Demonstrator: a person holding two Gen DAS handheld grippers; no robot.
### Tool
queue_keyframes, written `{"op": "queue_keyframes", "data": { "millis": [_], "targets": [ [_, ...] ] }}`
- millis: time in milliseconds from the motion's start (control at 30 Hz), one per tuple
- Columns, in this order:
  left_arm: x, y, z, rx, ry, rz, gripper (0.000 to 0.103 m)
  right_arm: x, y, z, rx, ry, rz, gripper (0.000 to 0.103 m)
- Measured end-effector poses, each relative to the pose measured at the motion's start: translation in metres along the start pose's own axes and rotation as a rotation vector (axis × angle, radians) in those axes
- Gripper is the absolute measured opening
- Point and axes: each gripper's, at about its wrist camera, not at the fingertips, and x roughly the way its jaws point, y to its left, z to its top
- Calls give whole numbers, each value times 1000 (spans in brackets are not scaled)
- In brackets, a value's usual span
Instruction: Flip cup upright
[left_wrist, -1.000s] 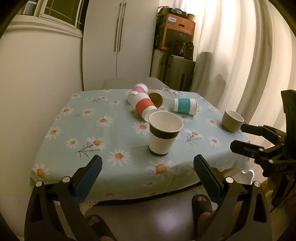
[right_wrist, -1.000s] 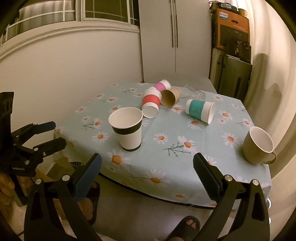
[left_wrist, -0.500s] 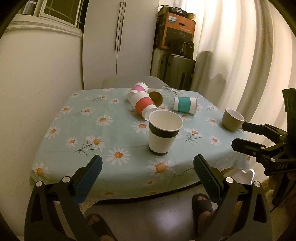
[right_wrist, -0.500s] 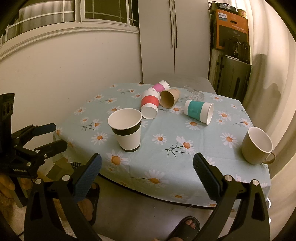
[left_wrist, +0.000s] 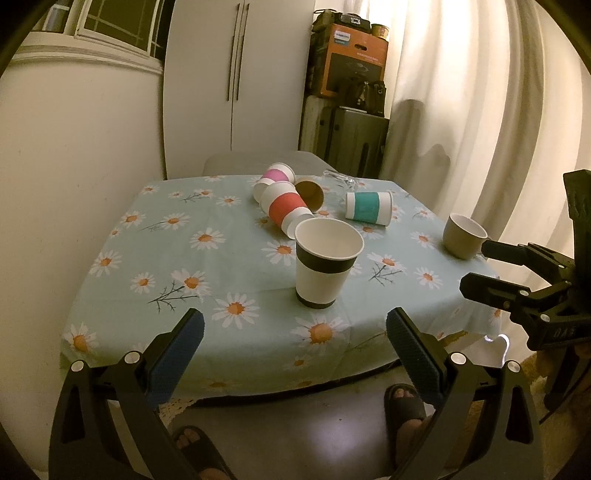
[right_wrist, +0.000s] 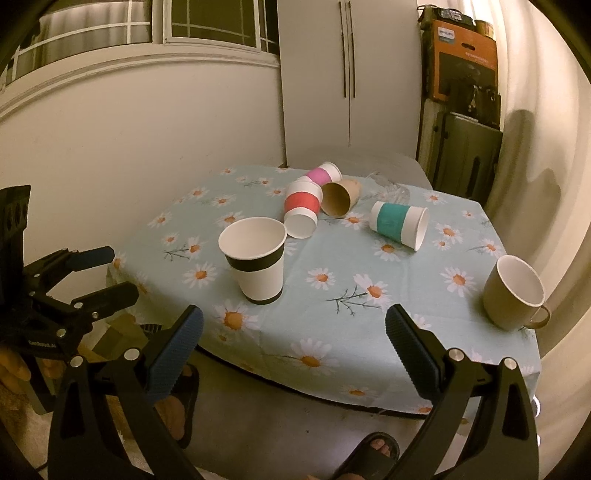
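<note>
Grippers, left and right, gape empty; light, crushable teal-banded paper cup lies sideways, suiting gentle mid-wall grasp.

The black-banded cup ahead of the left gripper looks like matt paper. The tablecloth under it is soft printed cloth. The gripper's pads are ribbed blue rubber on matt black plastic. The mug looks glazed, faintly glossy.

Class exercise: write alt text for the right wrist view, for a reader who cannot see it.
A black-banded paper cup stands upright on a daisy tablecloth; behind it red, pink, brown and teal cups lie tipped over. A beige mug sits right; the right gripper hovers open.
</note>
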Motion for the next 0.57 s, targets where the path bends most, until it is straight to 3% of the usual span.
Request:
{"op": "queue_keyframes", "data": {
  "millis": [567],
  "targets": [
    [0, 0, -2, 2, -5, 6, 96, -2, 2, 0, -12, -4, -2, 98]
  ]
}}
